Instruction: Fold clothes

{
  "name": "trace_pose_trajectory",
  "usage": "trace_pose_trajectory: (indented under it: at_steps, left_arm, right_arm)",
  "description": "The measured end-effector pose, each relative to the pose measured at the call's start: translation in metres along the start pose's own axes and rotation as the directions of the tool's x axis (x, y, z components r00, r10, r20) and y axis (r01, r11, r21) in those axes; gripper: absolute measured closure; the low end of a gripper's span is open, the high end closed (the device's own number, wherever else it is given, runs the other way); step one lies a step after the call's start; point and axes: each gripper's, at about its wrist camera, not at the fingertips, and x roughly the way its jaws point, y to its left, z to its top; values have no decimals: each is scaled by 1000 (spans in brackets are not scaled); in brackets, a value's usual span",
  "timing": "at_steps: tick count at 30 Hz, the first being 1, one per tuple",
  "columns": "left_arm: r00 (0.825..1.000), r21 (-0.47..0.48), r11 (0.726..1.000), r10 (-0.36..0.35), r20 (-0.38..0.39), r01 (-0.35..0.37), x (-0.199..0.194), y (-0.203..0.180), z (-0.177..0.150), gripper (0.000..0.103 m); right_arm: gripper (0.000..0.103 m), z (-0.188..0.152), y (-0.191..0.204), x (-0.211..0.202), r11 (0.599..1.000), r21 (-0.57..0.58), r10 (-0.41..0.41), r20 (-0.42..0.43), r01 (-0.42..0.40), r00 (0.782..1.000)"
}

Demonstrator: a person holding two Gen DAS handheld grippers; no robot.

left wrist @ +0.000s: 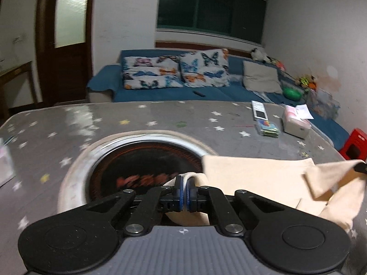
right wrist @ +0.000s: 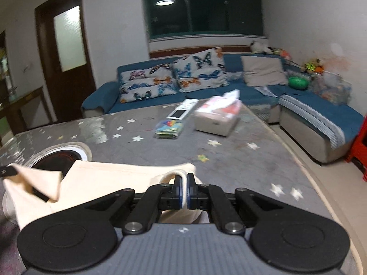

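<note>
Over the grey star-printed worktop (left wrist: 160, 116), I see my left claw (left wrist: 184, 189) and right claw (right wrist: 184, 189) each clenched on the cream cotton garment (left wrist: 252, 174) beside the round recessed burner (left wrist: 146, 158).

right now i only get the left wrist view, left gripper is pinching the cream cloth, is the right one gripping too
Observer: Yes. The right gripper is shut on a fold of the cream cloth.
Operator: anything on the table past its fingers
Observer: Bare star-print table directly ahead; the tissue box sits farther off.
Operator: where's my left gripper from there
Observer: Only its black tip shows at the left edge, holding up a cloth corner beside the round burner.
</note>
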Motion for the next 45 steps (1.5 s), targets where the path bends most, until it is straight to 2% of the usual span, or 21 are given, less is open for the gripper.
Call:
trace_pose_trajectory:
  at_steps: [6,10,13,17,18,19,21,23,25,26,27,30,35,39,42,45]
  left_arm:
    - [999,-71,996,50,7,-50,-49,31,-30,100]
    - [996,-112,990,88,-35,-91,-65,50,-49,100]
    - [990,-120,985,113,-84,-123,-66,59,-61,100]
    - [985,-115,984,121,-123,-135,-66,67,-66,98]
    - [985,-110,985,121,-125,-135,-66,67,-67,94]
    - [985,-104,986,119,-125,-132,-69,67,-66,92]
    - [986,-91,988,116,-124,-127,-73,68,-66,79]
    - [986,-74,989,122,-115,-131,-74,67,-63,73]
    - [987,-57,990,126,-100,-132,-76,66,-60,63]
    - [987,-52,990,128,-93,-133,-77,66,-59,59]
    - [988,-45,990,128,-86,-133,-78,65,-58,58]
    - [988,-37,990,133,-75,-136,-80,67,-57,54]
    - [988,-38,990,135,-78,-139,-80,68,-56,54]
    - [991,-25,993,116,-66,-118,-76,60,-49,53]
    - [994,-11,995,94,-57,-95,-70,51,-42,53]
    - [997,-6,998,65,-50,-65,-59,41,-34,53]
  right_arm:
    - [100,-31,-29,-45,990,120,-73,26,69,997]
    - [100,-58,-52,-53,973,190,-125,-36,129,992]
    - [93,-75,-67,-50,959,218,-158,-109,178,981]
    - [67,-87,-77,-53,950,231,-182,-143,212,973]
    - [65,-88,-78,-55,948,231,-188,-146,218,971]
    - [65,-87,-79,-57,948,228,-192,-145,222,971]
    - [60,-84,-78,-59,952,212,-195,-143,222,970]
    - [57,-80,-73,-59,965,172,-176,-146,200,973]
    - [52,-78,-64,-58,973,115,-180,-149,198,972]
    - [46,-77,-58,-56,977,74,-189,-150,201,971]
    - [41,-75,-52,-53,978,33,-198,-151,205,968]
    - [36,-75,-37,-37,975,-71,-222,-171,212,960]
    - [33,-78,-22,-12,956,-180,-264,-171,233,949]
    - [33,-66,-39,-13,938,-120,-336,-95,324,937]
    - [33,-55,-57,-19,918,-44,-396,-40,395,917]
    - [33,-47,-83,-33,901,48,-430,-43,432,902]
